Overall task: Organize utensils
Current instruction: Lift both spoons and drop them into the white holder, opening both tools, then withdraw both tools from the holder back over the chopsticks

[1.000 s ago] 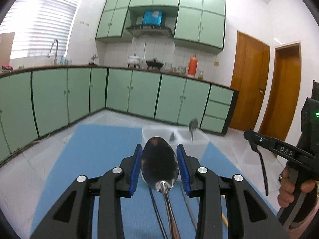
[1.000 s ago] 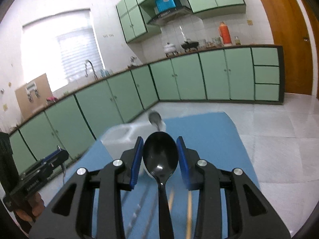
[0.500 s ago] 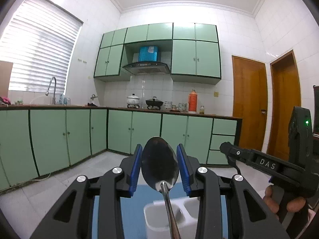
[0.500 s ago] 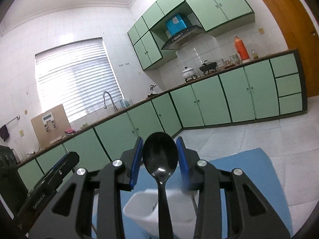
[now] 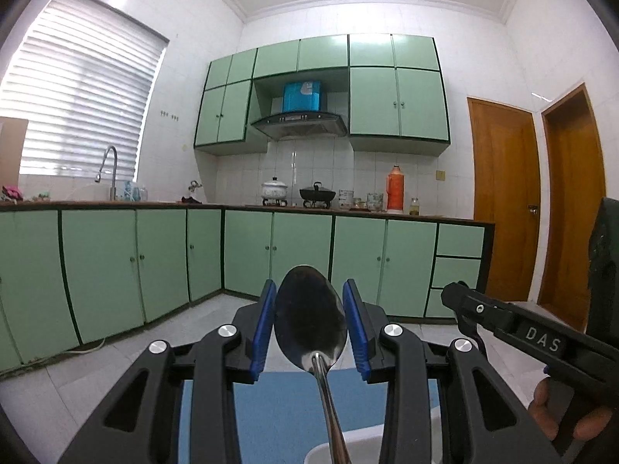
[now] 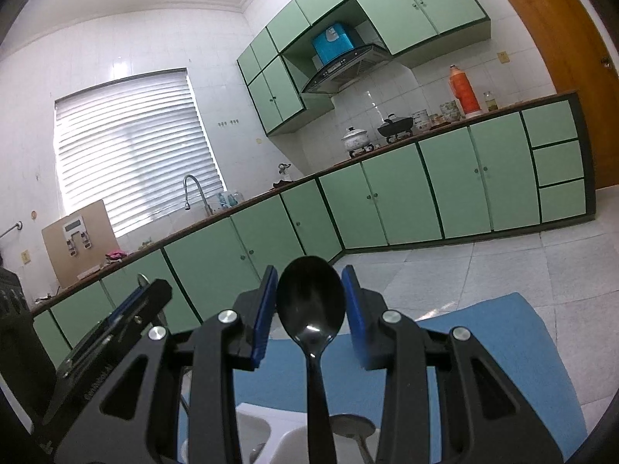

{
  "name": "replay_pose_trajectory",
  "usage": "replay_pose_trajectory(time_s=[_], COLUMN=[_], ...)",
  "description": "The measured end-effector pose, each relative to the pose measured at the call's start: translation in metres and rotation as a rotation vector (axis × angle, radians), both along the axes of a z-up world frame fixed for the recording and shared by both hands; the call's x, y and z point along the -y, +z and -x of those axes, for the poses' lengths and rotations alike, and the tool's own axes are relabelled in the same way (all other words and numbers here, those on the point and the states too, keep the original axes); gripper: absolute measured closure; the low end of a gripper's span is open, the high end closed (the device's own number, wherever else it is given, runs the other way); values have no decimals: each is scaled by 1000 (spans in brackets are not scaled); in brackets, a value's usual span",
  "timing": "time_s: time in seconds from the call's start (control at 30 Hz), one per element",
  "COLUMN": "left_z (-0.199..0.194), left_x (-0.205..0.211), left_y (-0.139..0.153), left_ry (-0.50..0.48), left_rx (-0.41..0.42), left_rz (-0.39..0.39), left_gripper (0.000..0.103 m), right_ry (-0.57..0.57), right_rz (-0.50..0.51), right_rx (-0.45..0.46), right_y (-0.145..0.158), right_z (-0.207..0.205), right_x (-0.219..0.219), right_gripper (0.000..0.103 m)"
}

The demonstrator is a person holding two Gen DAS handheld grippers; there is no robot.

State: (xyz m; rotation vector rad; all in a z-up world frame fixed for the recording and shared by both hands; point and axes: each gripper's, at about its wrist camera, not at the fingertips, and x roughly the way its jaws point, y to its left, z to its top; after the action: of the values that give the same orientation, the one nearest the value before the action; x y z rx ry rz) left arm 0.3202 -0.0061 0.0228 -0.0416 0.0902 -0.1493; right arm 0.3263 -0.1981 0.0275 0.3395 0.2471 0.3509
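- Left wrist view, largest change: the blue mat [image 5: 286, 406] on the tabletop filled the lower half of the picture a second ago. It now occupies only a strip at 6 o'clock, and the kitchen cabinets and wall fill the rest. The same shift shows in the right wrist view, where the blue mat [image 6: 483, 348] has dropped toward 5 o'clock.
- White organizer tray [image 5: 359, 444]: a second ago it stood ahead of the jaws, just above centre. It now lies at the bottom edge, at 6 o'clock, under the jaws. In the right wrist view the white organizer tray [image 6: 286, 440] sits likewise at 6 o'clock, with a grey spoon [image 6: 354, 425] already standing in it.
- Left gripper [image 5: 309, 324]: the jaws are partly closed, and the blue pads flank the bowl of the metal spoon [image 5: 309, 321]. The spoon is carried bowl forward, handle running back toward the camera. Jaw gap is unchanged across the second.
- Right gripper [image 6: 309, 313]: the jaws are partly closed on the black spoon [image 6: 309, 301] in the same manner, bowl forward, with the gap unchanged.
- Each gripper appears in the other's view: the right one at 4 o'clock, the left one at 8 o'clock.
- Assessment: both spoons are lifted and positioned over the tray. The step in hand is probably lowering each into a compartment; which compartment cannot be determined.
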Motion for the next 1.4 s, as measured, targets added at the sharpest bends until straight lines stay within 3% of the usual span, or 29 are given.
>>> replay_pose_trajectory(time_s=[0.3, 0.57, 0.7, 0.9, 1.07, 1.17, 1.4], left_z=[2, 13, 23, 43, 67, 84, 125], left_x=[1, -5, -7, -13, -19, -22, -25], left_y=[-13, -20, -23, -23, -25, -28, -43], left_ry=[-10, -14, -10, -2, 5, 6, -2], left_rx=[-51, -99, -108, -120, -135, -166, -246], left_rz=[-28, -7, 1, 19, 33, 42, 43], left_gripper=[68, 67, 62, 46, 20, 12, 6], right_ry=[-9, -9, -8, -26, -65, -84, -99], right_rz=[6, 16, 13, 30, 53, 79, 124], right_rx=[-22, -70, -80, -100, -128, -150, -202], right_y=[-17, -28, -30, -27, -29, -32, -42], right_z=[11, 25, 35, 56, 82, 102, 152], right_x=[-3, -1, 0, 3, 12, 17, 31], right_gripper=[70, 68, 68, 54, 29, 15, 6])
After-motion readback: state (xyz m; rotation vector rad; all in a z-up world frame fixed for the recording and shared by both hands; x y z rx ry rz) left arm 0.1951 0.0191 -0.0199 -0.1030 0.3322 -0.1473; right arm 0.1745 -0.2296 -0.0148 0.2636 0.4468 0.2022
